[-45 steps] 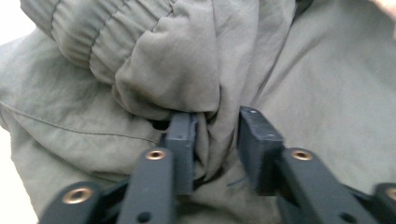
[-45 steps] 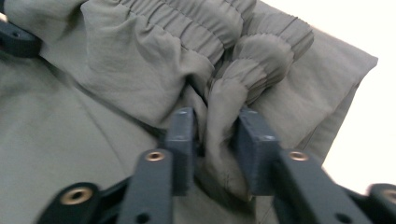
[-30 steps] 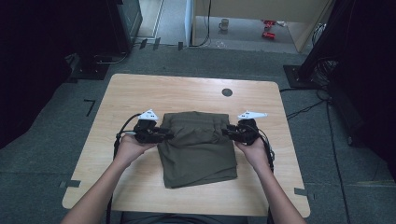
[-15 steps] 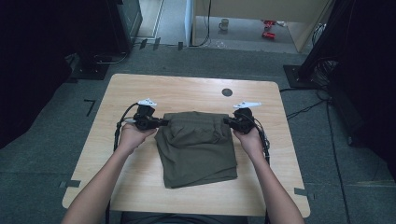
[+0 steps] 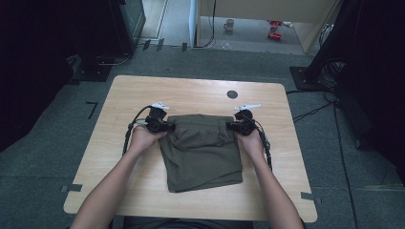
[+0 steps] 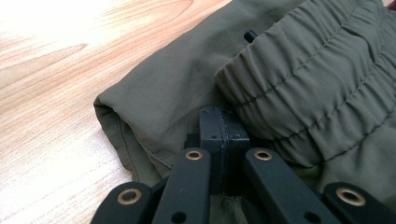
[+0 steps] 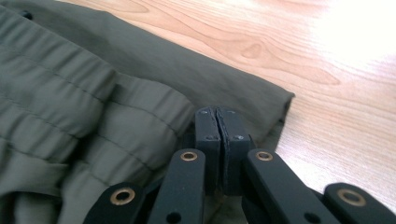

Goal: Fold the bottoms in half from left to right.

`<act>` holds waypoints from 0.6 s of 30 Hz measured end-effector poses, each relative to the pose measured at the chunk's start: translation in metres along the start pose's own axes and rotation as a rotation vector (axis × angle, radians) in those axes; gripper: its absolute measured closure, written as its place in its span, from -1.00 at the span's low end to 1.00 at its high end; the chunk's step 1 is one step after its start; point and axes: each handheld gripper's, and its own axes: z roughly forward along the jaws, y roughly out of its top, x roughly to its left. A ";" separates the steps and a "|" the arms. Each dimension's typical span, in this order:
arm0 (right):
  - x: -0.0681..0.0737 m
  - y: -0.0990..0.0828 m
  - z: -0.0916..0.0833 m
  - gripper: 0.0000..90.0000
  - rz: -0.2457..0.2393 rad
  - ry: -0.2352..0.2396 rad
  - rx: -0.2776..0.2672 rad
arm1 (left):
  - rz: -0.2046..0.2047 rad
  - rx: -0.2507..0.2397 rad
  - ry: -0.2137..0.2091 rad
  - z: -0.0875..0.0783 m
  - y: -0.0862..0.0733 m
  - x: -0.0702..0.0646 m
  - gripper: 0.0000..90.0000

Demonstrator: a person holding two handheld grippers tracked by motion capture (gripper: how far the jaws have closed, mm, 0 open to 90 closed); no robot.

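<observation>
Right now both hands are pinching the folded olive garment [image 5: 203,152] lying on the worktop [image 5: 143,95]: the left gripper [image 5: 168,127] is clamping its waistband corner, the right gripper [image 5: 230,127] the opposite corner. No legible writing is showing on the cloth.

Matt olive-green woven cloth, gathered into ribbed folds at an elastic waistband, makes up the garment [image 5: 200,152] lying on a pale, smooth wood-grain table [image 5: 143,95] with a soft sheen. The left gripper [image 6: 223,128] and right gripper [image 7: 217,126] show matt black plastic jaws with brass-coloured metal rivets.
</observation>
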 end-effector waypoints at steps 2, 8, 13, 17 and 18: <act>-0.003 -0.002 0.002 0.95 0.012 0.003 0.004 | -0.001 0.001 0.000 0.001 -0.001 0.001 1.00; -0.001 -0.002 0.007 0.93 0.023 0.019 -0.006 | 0.009 -0.001 0.005 0.004 0.002 -0.002 1.00; 0.004 0.002 0.011 0.91 0.013 0.020 -0.002 | 0.020 0.004 0.004 0.008 0.006 -0.007 1.00; 0.007 0.003 0.001 0.86 0.013 0.058 -0.041 | 0.037 -0.017 -0.005 0.003 0.005 -0.012 0.97; 0.008 0.003 -0.003 0.85 0.007 0.065 -0.047 | 0.039 -0.025 -0.008 0.001 0.005 -0.013 0.95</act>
